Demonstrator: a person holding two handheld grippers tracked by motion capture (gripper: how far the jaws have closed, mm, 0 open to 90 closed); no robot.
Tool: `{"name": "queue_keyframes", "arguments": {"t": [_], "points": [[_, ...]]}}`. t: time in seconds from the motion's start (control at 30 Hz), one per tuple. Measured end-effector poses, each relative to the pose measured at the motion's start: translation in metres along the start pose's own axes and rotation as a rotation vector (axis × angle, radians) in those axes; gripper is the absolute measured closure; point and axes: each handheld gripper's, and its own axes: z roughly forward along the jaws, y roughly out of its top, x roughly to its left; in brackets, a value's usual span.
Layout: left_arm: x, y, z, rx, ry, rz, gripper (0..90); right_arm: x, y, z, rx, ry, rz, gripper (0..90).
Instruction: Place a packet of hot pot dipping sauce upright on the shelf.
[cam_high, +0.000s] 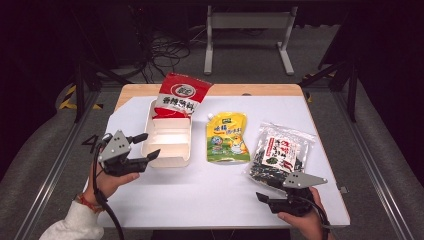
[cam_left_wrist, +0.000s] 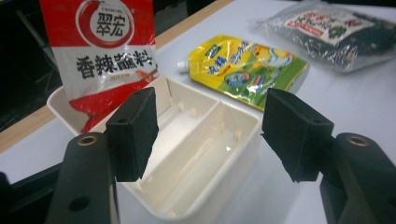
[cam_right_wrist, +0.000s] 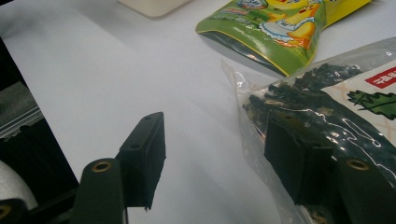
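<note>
In the high view, a white-topped table (cam_high: 200, 195) carries four things in a row. At the left is a white rectangular plastic box (cam_high: 167, 140) with a divider inside, and a red glossy sachet with white lettering (cam_high: 179, 95) leans in its far end, standing half out of it. To the right of the box a yellow and green spouted pouch (cam_high: 227, 137) lies flat, and beyond that lies a clear crinkly bag of dark dried seaweed with a red and white label (cam_high: 280, 156). The left gripper (cam_high: 146, 146) hovers just beside the box's left wall, its jaws apart with nothing between them. The right gripper (cam_high: 261, 197) sits at the near edge of the seaweed bag.

In the left gripper view, the spread jaws frame the box's two empty compartments, and the red sachet rises at the far corner.

In the right gripper view, the jaws stand open; the right one rests against the bag's clear film, the left one over bare table.
</note>
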Motion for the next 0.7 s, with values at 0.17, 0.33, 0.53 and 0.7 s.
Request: {"name": "queue_keyframes", "arguments": {"t": [0.17, 0.33, 0.53, 0.7], "points": [[-0.018, -0.017, -0.004, -0.008, -0.044, -0.035, 35.0, -0.004, 0.002, 0.000, -0.001, -0.015, 0.002, 42.7], [-0.036, -0.035, 0.005, 0.033, -0.050, -0.025, 33.2, -0.006, 0.003, -0.002, 0.007, -0.024, -0.008, 50.0], [-0.054, -0.056, 0.017, 0.107, -0.116, -0.026, 28.6, -0.009, 0.002, -0.003, 0.019, -0.029, -0.016, 55.2], [-0.061, -0.065, 0.026, 0.134, -0.130, -0.044, 25.0, -0.011, 0.004, -0.001, 0.029, -0.033, -0.024, 60.2]]}}
